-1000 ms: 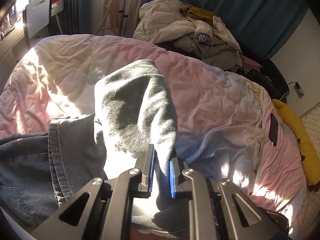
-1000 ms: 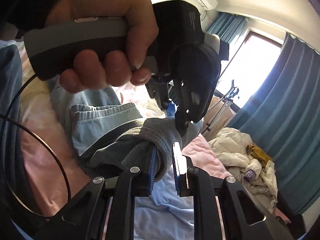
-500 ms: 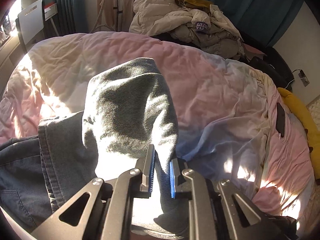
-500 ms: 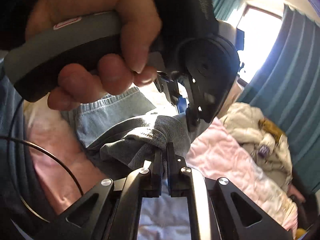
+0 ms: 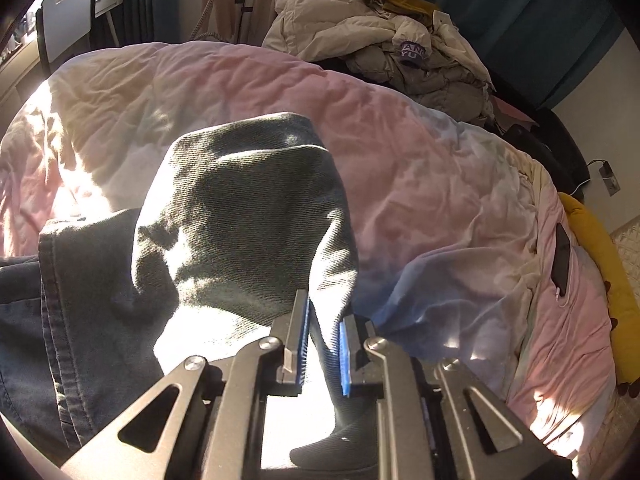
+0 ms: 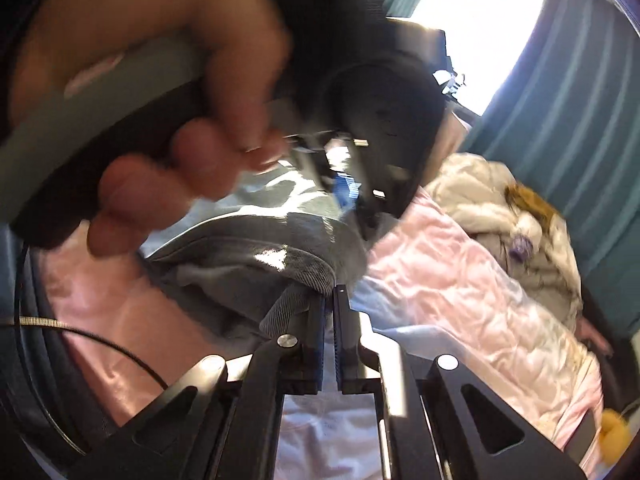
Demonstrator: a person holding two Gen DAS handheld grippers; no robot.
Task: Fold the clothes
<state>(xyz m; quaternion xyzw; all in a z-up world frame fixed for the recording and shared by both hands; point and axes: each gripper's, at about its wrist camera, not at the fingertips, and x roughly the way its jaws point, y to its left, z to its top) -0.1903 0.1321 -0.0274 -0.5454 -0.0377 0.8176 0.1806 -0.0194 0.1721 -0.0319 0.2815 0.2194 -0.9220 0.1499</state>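
Behind blurred hand (image 6: pixel 160 92) — jeans (image 6: pixel 256 256), perhaps.

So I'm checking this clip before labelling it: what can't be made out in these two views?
- Jeans, left wrist view: the bottom and left edges cut them off, so their full lay is hidden.
- Left gripper, right wrist view: motion blur and the hand on it hide the grip.
- Right gripper, right wrist view: pads pinch a fold; how much cloth is unclear.
- Pile behind the bed: items too tangled to tell apart.

Pink quilt (image 5: pixel 420 168) right of jeans (image 5: pixel 240 208) bare — clothes heap (image 5: pixel 400 48) blocks far edge.
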